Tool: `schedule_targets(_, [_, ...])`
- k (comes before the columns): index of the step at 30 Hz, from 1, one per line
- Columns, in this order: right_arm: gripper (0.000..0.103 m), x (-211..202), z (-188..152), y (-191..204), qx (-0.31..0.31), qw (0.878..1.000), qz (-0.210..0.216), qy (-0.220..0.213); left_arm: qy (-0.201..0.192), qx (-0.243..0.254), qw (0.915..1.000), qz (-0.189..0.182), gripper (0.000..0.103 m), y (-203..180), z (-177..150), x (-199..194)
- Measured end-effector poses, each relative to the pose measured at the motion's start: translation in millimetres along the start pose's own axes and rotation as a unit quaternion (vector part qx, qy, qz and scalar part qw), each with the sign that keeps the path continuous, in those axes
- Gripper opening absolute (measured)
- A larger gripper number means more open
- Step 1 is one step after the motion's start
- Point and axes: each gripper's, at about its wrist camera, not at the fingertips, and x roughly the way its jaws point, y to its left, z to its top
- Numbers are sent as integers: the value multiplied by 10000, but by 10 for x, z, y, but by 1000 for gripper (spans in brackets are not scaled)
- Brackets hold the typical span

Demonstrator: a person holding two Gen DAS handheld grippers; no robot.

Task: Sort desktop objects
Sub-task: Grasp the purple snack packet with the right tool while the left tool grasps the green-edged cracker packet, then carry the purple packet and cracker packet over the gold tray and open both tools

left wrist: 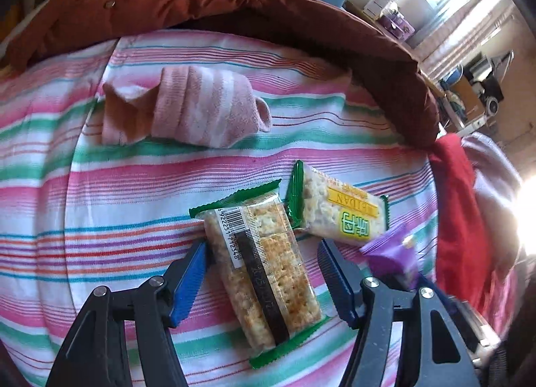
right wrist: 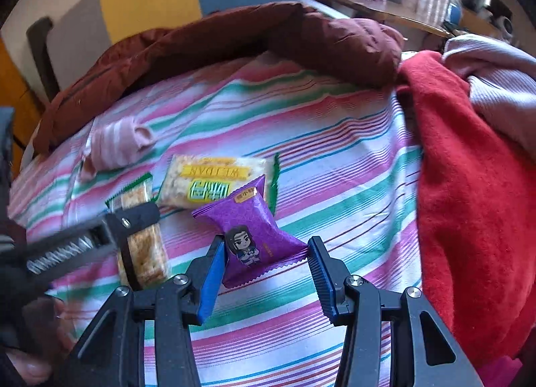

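Red cloth (right wrist: pixel 469 186) crowds right; striped sheet (right wrist: pixel 335 159) clear.

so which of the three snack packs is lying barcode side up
The long cracker pack between the left gripper's fingers: its barcode and dark back seam face up. The yellow-label pack and purple pack show printed fronts.

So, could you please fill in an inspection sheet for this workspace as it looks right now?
Surface: striped cloth, wrinkled.
Job's things: cracker pack, rice bar and purple snack lie close together; pink sock lies apart.
Clutter: brown jacket along the far edge; red cloth at the right.
Grippers: left gripper open around the cracker pack; right gripper around the purple snack, grip unclear.
Cables: nothing seen.
Surroundings: desk with boxes behind.
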Motion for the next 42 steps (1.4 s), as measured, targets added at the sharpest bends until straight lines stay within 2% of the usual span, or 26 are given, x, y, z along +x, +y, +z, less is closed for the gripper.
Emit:
schedule_targets(3, [49,-41,5,-11,50,9999,18,-89,-5,434,9986,300,67,-92,-37,14])
schedule_targets(5, [49,-57,5,-10,64,9999,12,-121,-84,627,9974,354,65,-106,-76,7])
schedule_targets(9, [49,-99,21,-27,104,9997,41,-224,-277,989,9936,478,50,-57,-171,-65])
schedule_targets(12, [49,-112,33,-1,49,9994,170,-309,-280,897,9948,395,48,69,-219,-155])
schedule_targets(16, [49,-156,12,164,-357,9977,443,-379,-372,1042,9925,517,48,143,-404,-277])
schedule_targets(27, [49,-130,-153,541,-1198,9897,749,-241,-828,988,9893,686,48,551,-995,-750])
schedule_targets(33, [49,-98,-301,790,-1669,9824,830,-116,-1122,1037,9857,708,48,624,-1110,-1005])
schedule_targets(42, [49,-42,-430,894,-1839,9798,788,60,-1587,977,9798,725,48,775,-1245,-1499])
